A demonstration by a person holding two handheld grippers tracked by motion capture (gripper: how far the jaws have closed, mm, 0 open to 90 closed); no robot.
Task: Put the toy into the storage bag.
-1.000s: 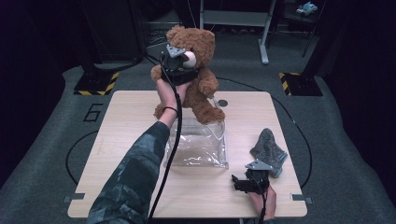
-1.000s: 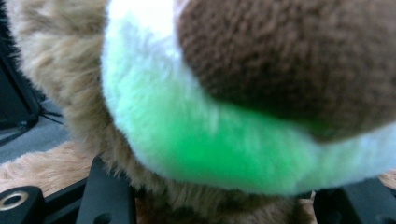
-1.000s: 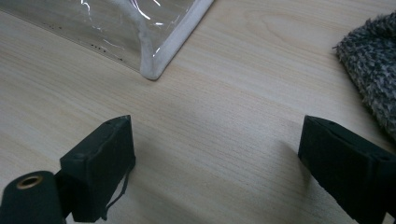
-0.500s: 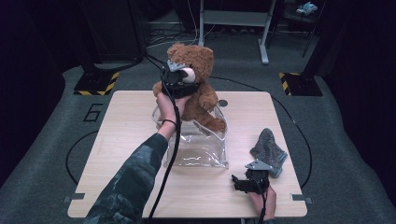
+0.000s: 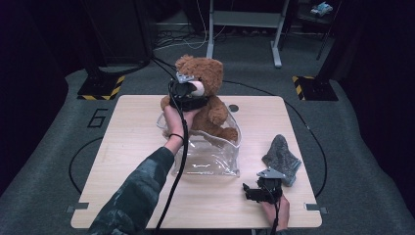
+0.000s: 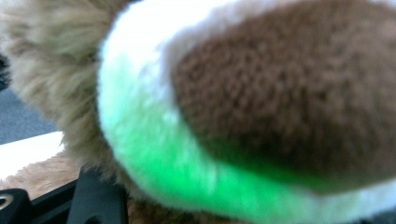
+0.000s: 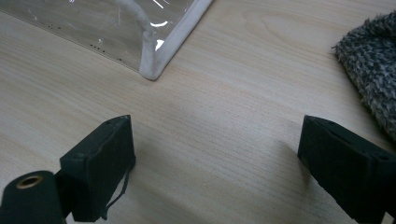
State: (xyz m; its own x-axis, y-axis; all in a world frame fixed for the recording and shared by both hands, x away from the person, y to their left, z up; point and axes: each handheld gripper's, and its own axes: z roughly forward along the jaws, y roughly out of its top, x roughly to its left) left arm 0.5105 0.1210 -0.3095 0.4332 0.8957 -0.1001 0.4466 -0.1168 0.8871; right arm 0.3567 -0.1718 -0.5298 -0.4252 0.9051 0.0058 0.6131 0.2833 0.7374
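Brown teddy bear (image 5: 208, 98) sits gripped in the left gripper (image 5: 188, 93), legs inside the clear plastic bag (image 5: 210, 152); its jaws have just been opening. The right gripper (image 7: 215, 163) rests wide and empty.

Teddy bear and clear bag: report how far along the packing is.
Done: the teddy bear has its legs down inside the open mouth of the clear bag. In hand: the left gripper is at the bear's head, its jaws just opening. Left: the torso and head are above the rim; the grey knitted cloth lies beside the idle, open right gripper.
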